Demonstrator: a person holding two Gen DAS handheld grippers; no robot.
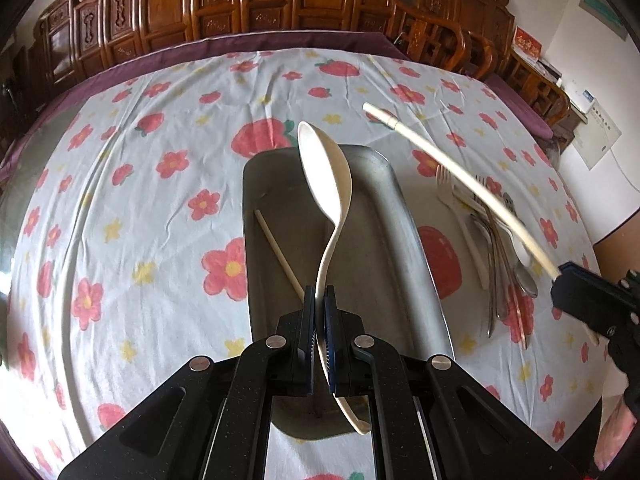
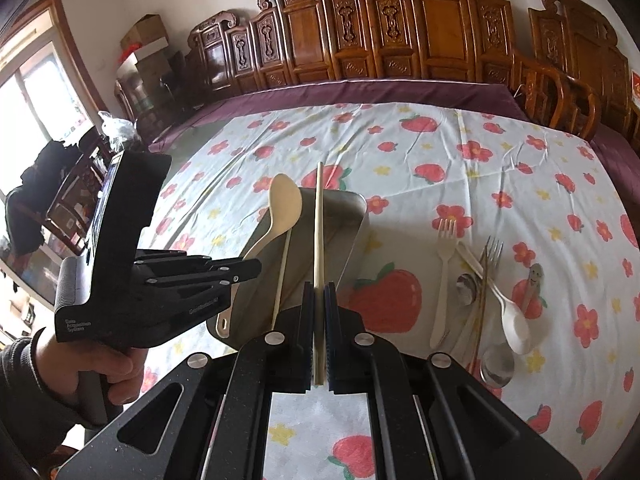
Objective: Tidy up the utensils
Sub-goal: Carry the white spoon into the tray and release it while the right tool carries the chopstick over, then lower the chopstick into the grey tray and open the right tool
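Left wrist view: the left gripper (image 1: 319,300) has its dark pads pinched tight on the handle of a large cream-coloured serving spoon (image 1: 326,172), whose bowl rises ahead of the fingertips and whose handle end hangs back beneath the jaws. Directly below and ahead of this claw lies a long rectangular grey metal tray (image 1: 376,220) on a white tablecloth printed with red flowers and strawberries (image 1: 132,184). One pale wooden chopstick (image 1: 278,254) lies inside the tray, just left of the claw's tips. To the right of the tray, well apart from the left claw, a loose pile of forks and spoons (image 1: 492,232) lies on the cloth.

In the right wrist view, the right gripper (image 2: 319,292) is clamped on a second pale chopstick (image 2: 319,240), which runs straight forward from its fingertips over the tray. To its left a hand (image 2: 100,368) grips the handle of the other tool. Carved dark wooden chairs (image 2: 400,32) stand beyond the table.
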